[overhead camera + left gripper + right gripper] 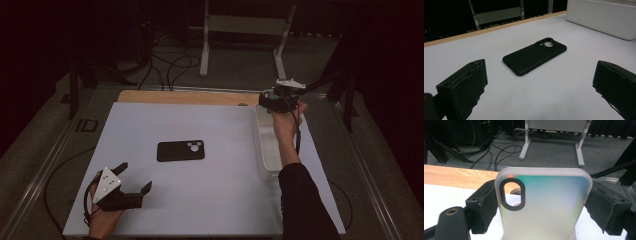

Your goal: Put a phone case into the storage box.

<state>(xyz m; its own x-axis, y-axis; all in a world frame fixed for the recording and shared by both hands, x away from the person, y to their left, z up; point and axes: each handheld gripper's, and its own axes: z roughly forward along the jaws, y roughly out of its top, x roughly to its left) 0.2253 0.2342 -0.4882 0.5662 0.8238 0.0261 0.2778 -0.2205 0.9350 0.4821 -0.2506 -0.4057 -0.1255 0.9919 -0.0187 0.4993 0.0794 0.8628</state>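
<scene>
The frosted translucent phone case (541,205) stands upright, clamped in the right claw (280,95) over the white plastic bin (265,150), best lowered squarely, while the left claw (134,177) waits apart near the black phone case (180,150) mid-bench.

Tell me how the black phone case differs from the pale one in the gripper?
The black case is opaque and dark; the pale case is frosted and shimmers greenish. The black case lies flat on the white table, untouched; the pale case stands upright between the right gripper fingers. Both have camera cut-outs.

translucent phone case (544,205): upright, frosted | black phone case (180,150): flat, mid-table
</scene>
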